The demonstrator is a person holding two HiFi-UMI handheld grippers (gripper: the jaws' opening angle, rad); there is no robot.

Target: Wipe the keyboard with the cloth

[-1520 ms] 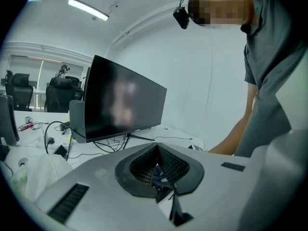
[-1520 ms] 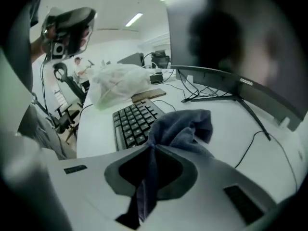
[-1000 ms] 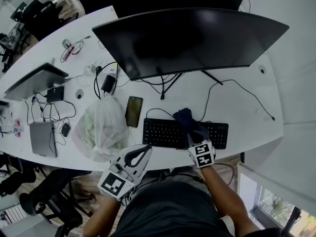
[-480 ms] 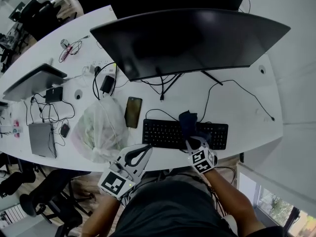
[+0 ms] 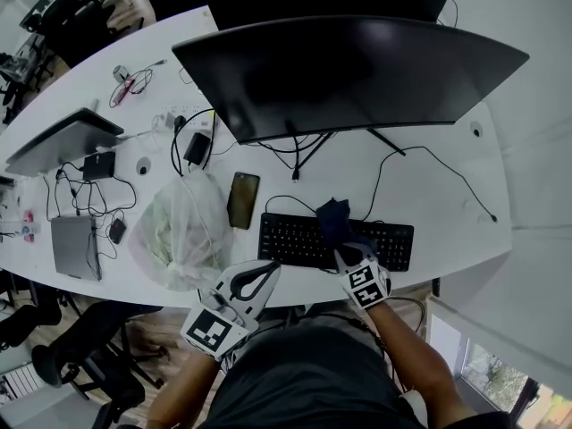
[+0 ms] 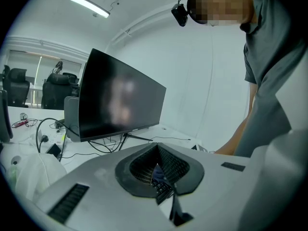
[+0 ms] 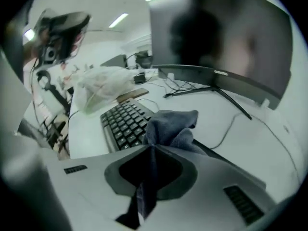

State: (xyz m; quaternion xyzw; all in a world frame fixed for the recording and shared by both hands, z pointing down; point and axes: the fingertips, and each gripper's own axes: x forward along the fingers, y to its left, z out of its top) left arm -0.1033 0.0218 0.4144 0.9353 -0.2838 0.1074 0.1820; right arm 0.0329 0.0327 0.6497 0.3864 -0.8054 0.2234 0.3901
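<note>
The keyboard (image 5: 295, 239) lies with its long axis left to right along the near edge of the desk (image 5: 447, 208). The right gripper (image 5: 342, 247), jaws clamped on the dark cloth (image 5: 332, 218), holds it on the keys just right of the middle. The longer stretch of keys runs leftward, so the stroke likely follows that axis. The left gripper (image 5: 265, 271), jaws together and empty, hangs near the keyboard's near-left corner.

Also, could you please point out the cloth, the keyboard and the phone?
cloth (image 7: 171, 125), right gripper view, its bunched fold.
keyboard (image 5: 291, 239), head view, left block of keys.
phone (image 5: 242, 200), head view, middle of its screen.
</note>
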